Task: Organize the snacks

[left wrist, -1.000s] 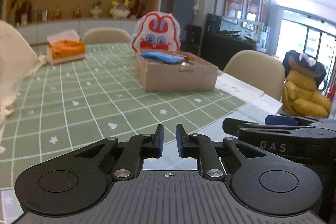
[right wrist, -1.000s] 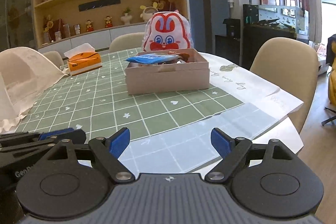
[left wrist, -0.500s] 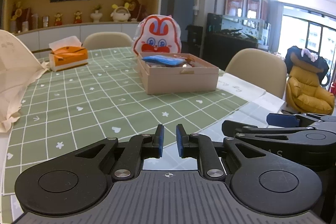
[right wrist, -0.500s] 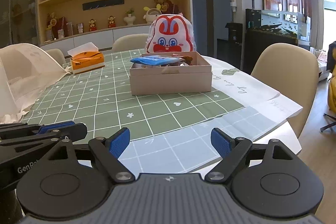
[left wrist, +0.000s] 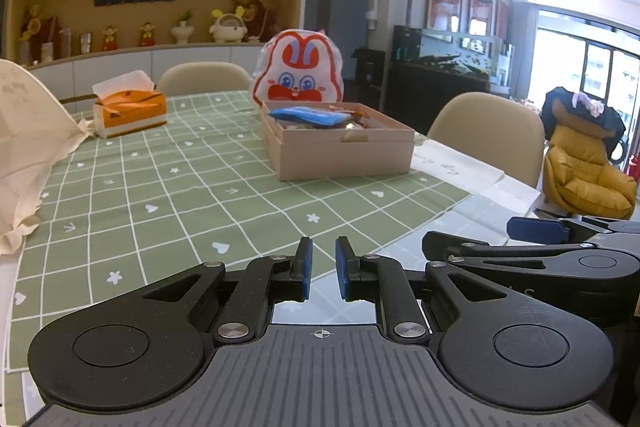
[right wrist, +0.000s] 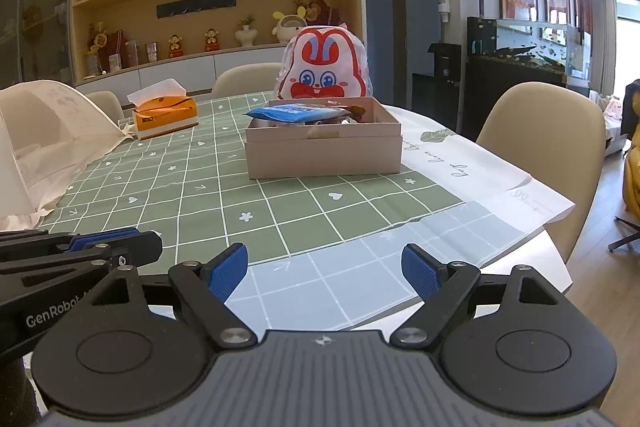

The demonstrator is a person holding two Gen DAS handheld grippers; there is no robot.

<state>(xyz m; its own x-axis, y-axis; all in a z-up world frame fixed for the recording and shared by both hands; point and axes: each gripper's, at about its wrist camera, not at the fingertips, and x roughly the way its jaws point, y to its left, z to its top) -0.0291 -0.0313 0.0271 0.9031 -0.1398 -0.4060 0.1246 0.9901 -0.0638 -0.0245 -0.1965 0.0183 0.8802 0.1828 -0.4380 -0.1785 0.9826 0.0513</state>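
Ahead of both grippers, well apart: pink snack box (right wrist: 323, 149) on green checked tablecloth (right wrist: 224, 203), long side facing. Right gripper (right wrist: 325, 269) squarer to it, jaws wide, empty. Left gripper (left wrist: 321, 269) jaws nearly closed, empty; box lies ahead-right.

The right claw (right wrist: 325, 269) gapes empty above the table edge, facing a snack-filled box (right wrist: 323, 151).

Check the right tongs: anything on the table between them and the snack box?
Nothing visible. Only bare green checked tablecloth lies between the open right tongs and the snack box; the tissue box sits off to the left.
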